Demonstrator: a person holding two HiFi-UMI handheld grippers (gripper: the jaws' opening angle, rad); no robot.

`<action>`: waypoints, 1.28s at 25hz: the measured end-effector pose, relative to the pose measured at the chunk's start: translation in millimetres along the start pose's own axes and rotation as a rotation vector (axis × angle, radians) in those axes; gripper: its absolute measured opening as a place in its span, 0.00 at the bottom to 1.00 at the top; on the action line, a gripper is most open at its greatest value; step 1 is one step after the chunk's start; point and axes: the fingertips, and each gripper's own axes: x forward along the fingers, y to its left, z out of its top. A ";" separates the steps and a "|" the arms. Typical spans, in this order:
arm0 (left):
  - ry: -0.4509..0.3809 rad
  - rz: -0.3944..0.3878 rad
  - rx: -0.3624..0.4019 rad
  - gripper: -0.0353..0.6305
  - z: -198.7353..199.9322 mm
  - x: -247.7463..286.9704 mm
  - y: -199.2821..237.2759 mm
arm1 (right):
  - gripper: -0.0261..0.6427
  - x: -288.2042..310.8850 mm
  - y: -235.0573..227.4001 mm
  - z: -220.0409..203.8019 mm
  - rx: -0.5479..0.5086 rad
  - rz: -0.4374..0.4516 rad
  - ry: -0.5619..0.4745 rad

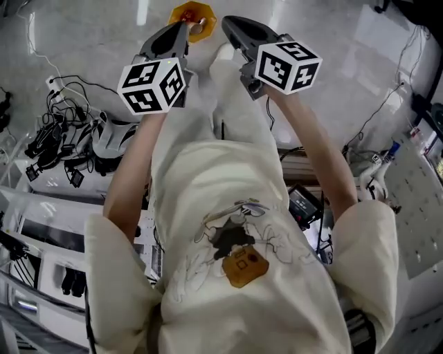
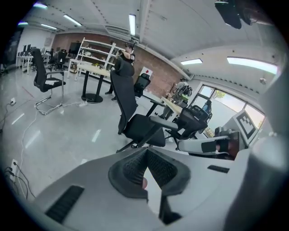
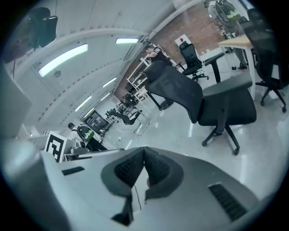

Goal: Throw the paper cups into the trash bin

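No paper cup and no trash bin shows clearly in any view. In the head view both grippers are held up in front of the person's cream shirt (image 1: 235, 207). My left gripper (image 1: 181, 26) points away over the floor, and in its own view its jaws (image 2: 146, 151) meet at the tips with nothing between them. My right gripper (image 1: 228, 22) is beside it, and its own view shows its jaws (image 3: 144, 150) pressed together and empty. A small orange octagonal object (image 1: 192, 12) lies on the floor just beyond the two tips.
Black office chairs (image 2: 135, 122) (image 3: 216, 99) stand on the shiny grey floor ahead. A tangle of cables and gear (image 1: 62, 131) lies at the left, with white equipment (image 1: 415, 180) at the right. A person (image 2: 128, 52) stands by distant desks.
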 end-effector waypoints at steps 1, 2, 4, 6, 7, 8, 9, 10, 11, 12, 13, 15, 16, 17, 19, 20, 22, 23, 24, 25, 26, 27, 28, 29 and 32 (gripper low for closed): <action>-0.016 -0.012 0.005 0.06 9.3 -12.2 -10.5 | 0.05 -11.0 10.0 9.9 -0.025 0.006 -0.014; -0.028 -0.025 0.005 0.06 16.7 -25.7 -20.6 | 0.05 -21.9 20.2 16.7 -0.049 0.009 -0.023; -0.049 -0.044 -0.006 0.06 27.5 -56.9 -39.9 | 0.05 -43.0 41.5 21.5 -0.104 0.010 -0.019; -0.073 -0.055 0.002 0.06 37.7 -87.8 -57.2 | 0.05 -61.9 61.6 22.7 -0.154 0.013 -0.009; -0.085 -0.060 0.013 0.06 42.9 -100.7 -64.8 | 0.05 -70.0 70.7 24.0 -0.168 0.020 -0.009; -0.094 -0.066 0.023 0.06 47.6 -111.6 -71.6 | 0.05 -77.6 79.3 25.5 -0.176 0.027 -0.009; -0.102 -0.075 0.028 0.06 51.7 -121.3 -77.5 | 0.05 -84.7 87.8 26.5 -0.181 0.034 -0.010; -0.110 -0.086 0.030 0.06 55.2 -130.4 -82.3 | 0.05 -91.1 96.4 26.7 -0.188 0.038 -0.009; -0.118 -0.095 0.029 0.06 58.4 -139.3 -85.6 | 0.05 -96.6 105.2 25.7 -0.200 0.040 -0.004; -0.126 -0.100 0.032 0.06 61.7 -148.1 -87.2 | 0.05 -100.6 113.8 23.7 -0.219 0.038 0.006; -0.136 -0.099 0.040 0.06 65.4 -156.6 -87.2 | 0.05 -103.2 121.8 21.4 -0.243 0.034 0.020; -0.158 -0.090 0.067 0.06 73.5 -172.1 -84.6 | 0.05 -105.6 136.4 17.7 -0.286 0.029 0.038; -0.169 -0.087 0.076 0.06 77.5 -179.5 -83.2 | 0.05 -106.7 144.2 16.7 -0.295 0.033 0.038; -0.180 -0.085 0.083 0.06 81.4 -186.7 -82.3 | 0.05 -108.2 152.2 16.3 -0.295 0.043 0.035; -0.193 -0.082 0.106 0.06 88.5 -199.5 -82.3 | 0.05 -111.5 167.1 17.0 -0.303 0.060 0.030; -0.195 -0.083 0.121 0.06 91.2 -205.5 -82.9 | 0.05 -112.9 173.1 18.5 -0.324 0.060 0.031; -0.196 -0.089 0.149 0.06 96.5 -217.3 -82.9 | 0.05 -113.1 182.2 25.9 -0.393 0.045 0.029; -0.194 -0.096 0.161 0.06 99.2 -223.0 -82.5 | 0.05 -112.2 186.3 30.6 -0.421 0.041 0.026; -0.192 -0.105 0.170 0.06 101.4 -228.0 -82.3 | 0.05 -111.2 190.0 34.8 -0.437 0.042 0.023; -0.190 -0.115 0.178 0.06 103.4 -231.8 -82.4 | 0.05 -110.4 192.8 37.9 -0.445 0.044 0.020; -0.190 -0.124 0.184 0.06 105.4 -234.1 -82.8 | 0.05 -109.9 194.3 39.5 -0.449 0.046 0.018; -0.191 -0.132 0.189 0.06 107.1 -235.0 -83.4 | 0.05 -109.7 194.6 39.7 -0.449 0.045 0.019; -0.193 -0.138 0.191 0.06 108.4 -234.7 -84.2 | 0.05 -109.7 193.9 38.9 -0.447 0.042 0.022; -0.195 -0.144 0.187 0.06 109.5 -233.6 -85.0 | 0.05 -109.8 192.7 38.2 -0.443 0.037 0.023; -0.200 -0.169 0.143 0.06 111.4 -228.9 -86.1 | 0.05 -108.3 190.2 43.4 -0.438 0.010 0.012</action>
